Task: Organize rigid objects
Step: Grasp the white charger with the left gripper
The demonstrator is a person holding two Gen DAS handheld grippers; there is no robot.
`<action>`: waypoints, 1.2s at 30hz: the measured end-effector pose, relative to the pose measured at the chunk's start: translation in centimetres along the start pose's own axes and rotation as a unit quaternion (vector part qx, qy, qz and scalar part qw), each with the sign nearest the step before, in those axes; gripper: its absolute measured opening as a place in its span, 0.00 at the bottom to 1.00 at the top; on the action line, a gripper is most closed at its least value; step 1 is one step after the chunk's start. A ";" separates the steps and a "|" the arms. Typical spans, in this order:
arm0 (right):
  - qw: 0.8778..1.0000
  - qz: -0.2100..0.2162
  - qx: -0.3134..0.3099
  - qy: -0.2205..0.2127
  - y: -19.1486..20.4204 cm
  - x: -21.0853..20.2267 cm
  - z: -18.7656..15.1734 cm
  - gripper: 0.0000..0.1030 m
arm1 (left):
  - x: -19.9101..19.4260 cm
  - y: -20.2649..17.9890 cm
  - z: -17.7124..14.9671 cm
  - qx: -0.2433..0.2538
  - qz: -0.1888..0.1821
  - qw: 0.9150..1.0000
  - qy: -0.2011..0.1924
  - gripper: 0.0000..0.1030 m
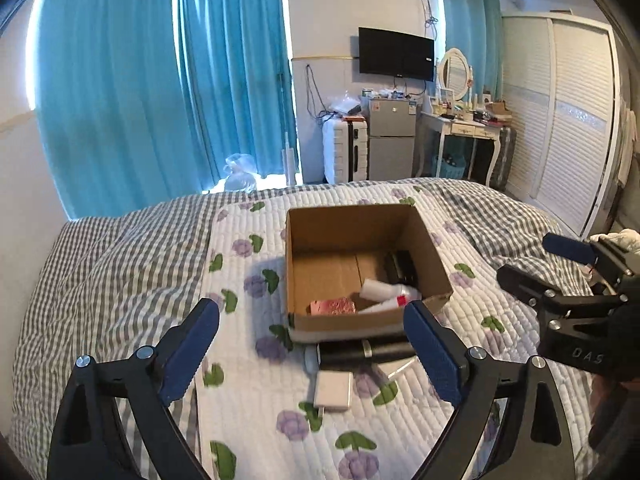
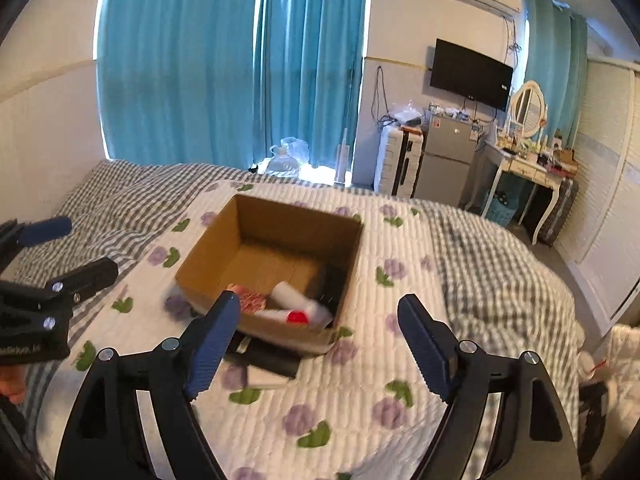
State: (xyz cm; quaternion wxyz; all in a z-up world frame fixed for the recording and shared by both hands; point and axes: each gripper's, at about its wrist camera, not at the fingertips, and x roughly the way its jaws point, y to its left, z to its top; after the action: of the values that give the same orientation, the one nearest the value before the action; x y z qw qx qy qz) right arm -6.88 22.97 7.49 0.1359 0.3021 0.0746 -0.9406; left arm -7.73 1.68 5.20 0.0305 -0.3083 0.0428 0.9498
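Observation:
An open cardboard box (image 1: 352,224) (image 2: 208,248) sits on the floral quilt. Inside lie a pink block (image 1: 333,306) (image 2: 250,300), a white bottle with a red band (image 1: 390,294) (image 2: 298,304) and a black object (image 1: 402,266) (image 2: 330,284). In front of the box lie a black cylinder (image 1: 366,351) (image 2: 266,356) and a small white adapter (image 1: 333,391). My left gripper (image 1: 312,344) is open and empty above the cylinder and adapter. My right gripper (image 2: 318,338) is open and empty over the box's near right corner; it also shows in the left wrist view (image 1: 536,260).
The bed (image 1: 120,264) has a grey checked blanket around the quilt. Beyond its foot stand a white suitcase (image 1: 344,150), a small fridge (image 1: 392,136) and a dressing table (image 1: 468,128). Teal curtains (image 1: 160,80) hang left, a white wardrobe (image 1: 568,120) right.

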 end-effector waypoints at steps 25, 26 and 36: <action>0.994 -0.001 0.059 0.094 -1.4 13.1 -10.7 0.98 | 15.2 -1.6 -11.9 -0.005 0.022 0.988 0.155 1.00; 0.993 0.000 0.062 0.100 -1.5 13.3 -10.8 0.98 | 15.4 -2.0 -12.0 0.003 0.020 0.987 0.159 1.00; 0.991 0.002 0.056 0.120 -1.0 13.9 -11.4 0.98 | 18.4 -3.6 -13.8 0.011 -0.004 0.976 0.217 0.59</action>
State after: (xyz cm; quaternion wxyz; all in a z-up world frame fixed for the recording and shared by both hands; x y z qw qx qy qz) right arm -11.78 23.54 -9.88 0.1110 0.4198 0.0365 -0.9001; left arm -14.23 4.41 -17.01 0.0277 -0.5067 0.0580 0.8597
